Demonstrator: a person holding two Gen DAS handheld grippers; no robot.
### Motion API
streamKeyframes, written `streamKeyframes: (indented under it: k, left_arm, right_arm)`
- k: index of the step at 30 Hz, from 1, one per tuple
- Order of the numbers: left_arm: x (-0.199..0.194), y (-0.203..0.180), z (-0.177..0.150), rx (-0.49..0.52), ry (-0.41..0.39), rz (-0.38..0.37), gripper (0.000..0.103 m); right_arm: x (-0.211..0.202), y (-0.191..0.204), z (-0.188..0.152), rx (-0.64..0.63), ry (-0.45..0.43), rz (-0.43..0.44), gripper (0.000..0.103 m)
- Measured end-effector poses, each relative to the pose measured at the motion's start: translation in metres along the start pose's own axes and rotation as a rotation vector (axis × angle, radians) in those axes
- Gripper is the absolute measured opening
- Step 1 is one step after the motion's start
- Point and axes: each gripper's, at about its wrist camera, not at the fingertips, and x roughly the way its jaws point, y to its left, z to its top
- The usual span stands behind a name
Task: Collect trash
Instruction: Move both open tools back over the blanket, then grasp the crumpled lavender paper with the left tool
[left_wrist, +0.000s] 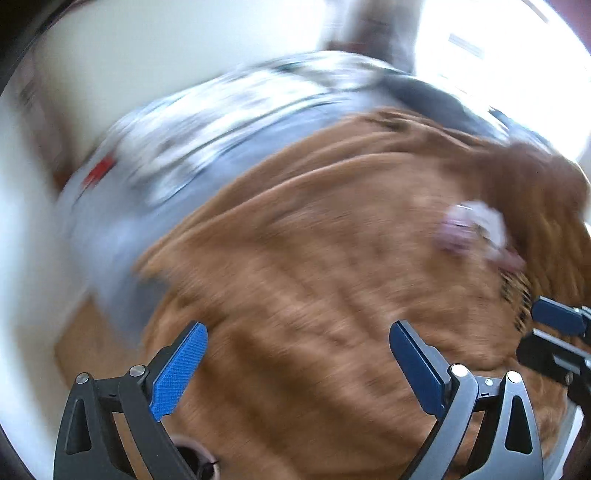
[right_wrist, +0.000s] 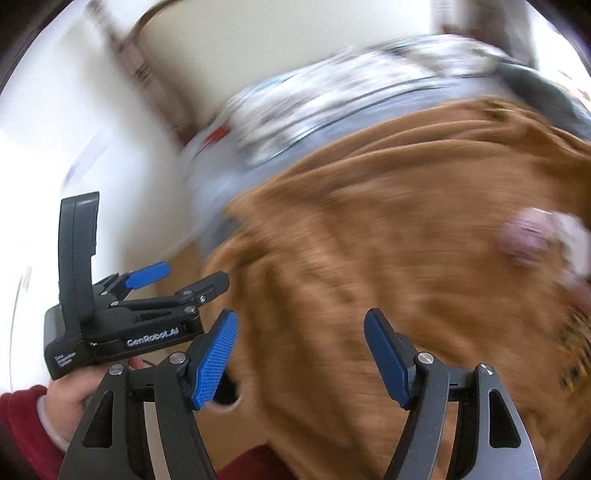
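From the left wrist view, my left tongs (left_wrist: 297, 330) stand released, the two blue pads wide apart with nothing between them. Below them lies a brown blanket (left_wrist: 314, 266), ribbed and rumpled, spread over a bed (left_wrist: 110, 229) whose pale blue sheet shows at the left. Further back sits a patterned white and grey pillow (left_wrist: 236, 107), heavily blurred. The trash (left_wrist: 476, 232), a crumpled white and pinkish scrap, lies on the blanket ahead and to the right of the tongs, well apart from both pads. I cannot tell what kind of scrap it is, the blur is too strong. At the right edge I see part of the right tongs (left_wrist: 557, 325), just a blue pad and black frame. A cream wall (left_wrist: 166, 48) rises behind the bed.

From the right wrist view, my right tongs (right_wrist: 301, 332) are released too, pads spread and holding nothing, over the same blanket (right_wrist: 369, 258). The trash (right_wrist: 543, 240) lies on the blanket toward the right edge, ahead of the right pad and not touching it. The left tongs (right_wrist: 184, 280) show at the left, side on, gripped by my left hand (right_wrist: 70, 398) with a dark red sleeve (right_wrist: 18, 424). The pillow (right_wrist: 351, 92) and bed (right_wrist: 210, 188) lie beyond.
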Motion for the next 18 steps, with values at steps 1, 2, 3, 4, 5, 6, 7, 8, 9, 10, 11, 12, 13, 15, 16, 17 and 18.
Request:
streamKeyframes:
  k: [1, 2, 3, 4, 5, 6, 7, 8, 9, 10, 11, 12, 13, 15, 16, 17, 18]
  left_arm:
    - [0.003, -0.017, 0.010, 0.040, -0.004, -0.024, 0.099]
    - [0.008, -0.043, 0.024, 0.096, -0.005, -0.054, 0.099]
    - [0.013, -0.068, 0.037, 0.149, -0.009, -0.076, 0.099]
    - [0.016, -0.087, 0.047, 0.190, -0.013, -0.096, 0.099]
    - [0.020, -0.106, 0.056, 0.226, -0.016, -0.115, 0.099]
    - [0.026, -0.127, 0.067, 0.261, -0.015, -0.136, 0.100]
    - [0.029, -0.140, 0.073, 0.280, -0.012, -0.147, 0.101]
    - [0.036, -0.158, 0.081, 0.305, -0.004, -0.160, 0.103]
    - [0.044, -0.170, 0.089, 0.320, 0.004, -0.168, 0.103]
    - [0.053, -0.183, 0.094, 0.332, 0.016, -0.173, 0.103]
    - [0.062, -0.195, 0.099, 0.339, 0.033, -0.176, 0.103]
    - [0.071, -0.205, 0.104, 0.346, 0.049, -0.174, 0.103]
    - [0.080, -0.216, 0.107, 0.360, 0.061, -0.165, 0.103]
    - [0.099, -0.232, 0.113, 0.397, 0.086, -0.146, 0.103]
    - [0.109, -0.237, 0.114, 0.410, 0.104, -0.134, 0.103]
    - [0.120, -0.242, 0.115, 0.417, 0.125, -0.123, 0.103]
    - [0.128, -0.244, 0.117, 0.421, 0.141, -0.118, 0.103]
  right_arm:
    - [-0.014, -0.025, 0.000, 0.062, -0.031, -0.037, 0.070]
    - [-0.024, -0.042, 0.002, 0.107, -0.051, -0.064, 0.071]
    - [-0.037, -0.066, 0.001, 0.169, -0.074, -0.097, 0.072]
    - [-0.050, -0.087, -0.001, 0.227, -0.094, -0.128, 0.072]
    - [-0.060, -0.108, -0.004, 0.282, -0.113, -0.157, 0.072]
    - [-0.065, -0.122, -0.004, 0.318, -0.127, -0.174, 0.073]
    - [-0.072, -0.140, -0.007, 0.363, -0.147, -0.196, 0.073]
    - [-0.083, -0.161, -0.012, 0.417, -0.170, -0.224, 0.075]
    - [-0.089, -0.173, -0.015, 0.448, -0.183, -0.241, 0.079]
    - [-0.096, -0.185, -0.019, 0.482, -0.199, -0.259, 0.081]
    - [-0.104, -0.202, -0.024, 0.526, -0.221, -0.279, 0.083]
    - [-0.109, -0.212, -0.027, 0.555, -0.232, -0.287, 0.084]
    - [-0.112, -0.224, -0.030, 0.589, -0.237, -0.292, 0.084]
    - [-0.115, -0.243, -0.036, 0.638, -0.235, -0.296, 0.085]
    - [-0.115, -0.252, -0.039, 0.654, -0.232, -0.294, 0.085]
    - [-0.114, -0.259, -0.040, 0.664, -0.225, -0.295, 0.085]
    - [-0.110, -0.265, -0.042, 0.671, -0.218, -0.296, 0.085]
